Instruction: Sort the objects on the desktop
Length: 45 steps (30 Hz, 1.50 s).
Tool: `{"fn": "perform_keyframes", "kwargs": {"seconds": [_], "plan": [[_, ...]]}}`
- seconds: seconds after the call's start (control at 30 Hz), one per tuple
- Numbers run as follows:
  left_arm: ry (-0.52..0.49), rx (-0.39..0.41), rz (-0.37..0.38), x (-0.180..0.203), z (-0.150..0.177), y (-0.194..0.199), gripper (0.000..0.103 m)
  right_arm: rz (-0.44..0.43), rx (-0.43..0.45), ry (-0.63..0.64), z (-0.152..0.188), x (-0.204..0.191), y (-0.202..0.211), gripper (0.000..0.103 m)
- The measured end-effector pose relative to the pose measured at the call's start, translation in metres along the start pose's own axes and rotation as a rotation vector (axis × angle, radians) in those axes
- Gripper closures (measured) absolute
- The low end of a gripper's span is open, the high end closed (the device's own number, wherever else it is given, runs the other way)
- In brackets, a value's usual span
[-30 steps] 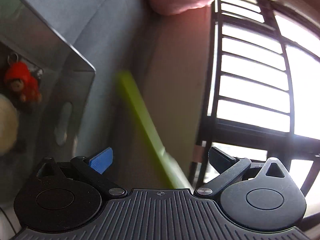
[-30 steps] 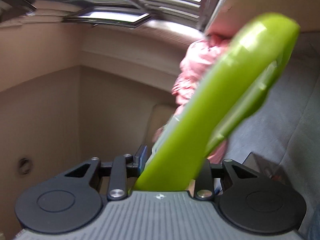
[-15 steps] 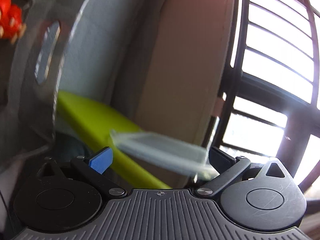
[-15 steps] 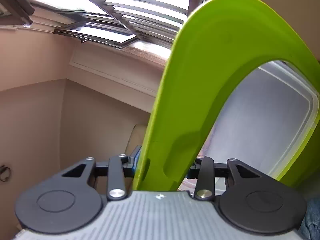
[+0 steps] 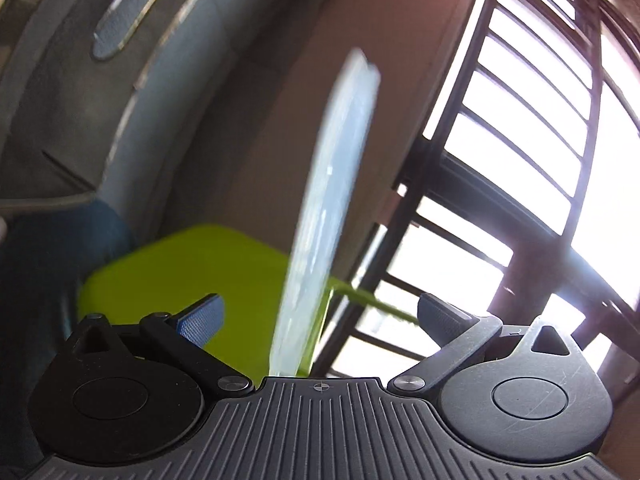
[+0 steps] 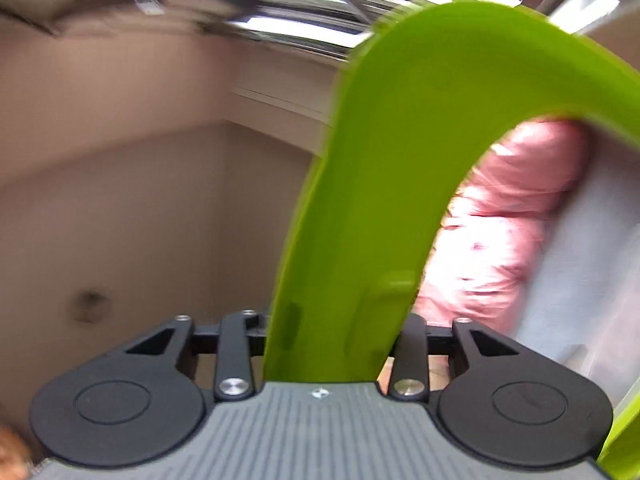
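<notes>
Beyond both cameras the barred window (image 5: 532, 168) fills the background, with beige wall (image 6: 120, 200) below it in the right wrist view and a pink bundle (image 6: 508, 228) lying against a pale grey surface (image 6: 592, 264). Nearer, a grey box wall with an oval handle slot (image 5: 120, 24) curves across the upper left of the left wrist view. The green lid (image 6: 384, 208), a frame with a translucent panel (image 5: 332, 200), is clamped between the right tongs (image 6: 332, 344), rising steeply from them and arching to the right. It stands edge-on between the fingers of the left tongs (image 5: 320, 316), which are spread wide apart and touch nothing; the blue left pad (image 5: 200, 320) sits in front of the green frame.
</notes>
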<state>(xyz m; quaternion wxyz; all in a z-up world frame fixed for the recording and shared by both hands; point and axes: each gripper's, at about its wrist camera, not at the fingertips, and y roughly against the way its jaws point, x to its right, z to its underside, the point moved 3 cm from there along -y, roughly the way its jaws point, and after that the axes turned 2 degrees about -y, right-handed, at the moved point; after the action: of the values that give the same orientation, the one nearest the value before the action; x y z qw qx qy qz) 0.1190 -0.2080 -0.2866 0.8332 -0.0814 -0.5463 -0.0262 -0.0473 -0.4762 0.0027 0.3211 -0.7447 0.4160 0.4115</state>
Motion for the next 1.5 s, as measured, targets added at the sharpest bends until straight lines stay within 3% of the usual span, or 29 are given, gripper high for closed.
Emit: {"fn": "perform_keyframes", "kwargs": {"seconds": [0.13,0.27,0.47,0.57,0.73,0.9,1.07,1.27,1.33,1.5], "plan": [[-0.032,0.047,0.067,0.013,0.018,0.056,0.000,0.042,-0.032,0.035,-0.003,-0.026,-0.026,0.061],[-0.040,0.195,0.193,0.014,0.040,0.144,0.000,0.018,-0.074,0.077,-0.005,-0.069,-0.059,0.061],[0.003,0.458,0.441,-0.006,0.090,0.269,0.000,-0.002,-0.302,-0.021,0.028,-0.100,-0.161,0.060],[-0.014,0.583,0.464,-0.006,0.116,0.320,0.000,-0.036,-0.403,-0.089,0.072,-0.105,-0.210,0.060],[-0.063,0.664,0.504,0.007,0.130,0.343,0.000,-0.194,-0.506,-0.173,0.130,-0.133,-0.286,0.060],[-0.049,0.682,0.507,0.000,0.124,0.341,0.000,-0.257,-0.535,-0.277,0.181,-0.123,-0.325,0.061],[0.021,0.692,0.495,-0.037,0.112,0.343,0.000,-0.226,-0.646,-0.334,0.225,-0.030,-0.302,0.074],[0.089,0.717,0.474,-0.067,0.098,0.350,0.000,-0.145,-0.623,-0.365,0.155,0.069,-0.264,0.070],[0.093,0.708,0.476,-0.070,0.092,0.350,0.000,-0.171,-0.634,-0.386,0.148,0.092,-0.236,0.076],[-0.060,0.629,0.428,-0.039,0.078,0.350,0.000,-0.186,-0.617,-0.429,0.144,0.147,-0.173,0.077]]}}
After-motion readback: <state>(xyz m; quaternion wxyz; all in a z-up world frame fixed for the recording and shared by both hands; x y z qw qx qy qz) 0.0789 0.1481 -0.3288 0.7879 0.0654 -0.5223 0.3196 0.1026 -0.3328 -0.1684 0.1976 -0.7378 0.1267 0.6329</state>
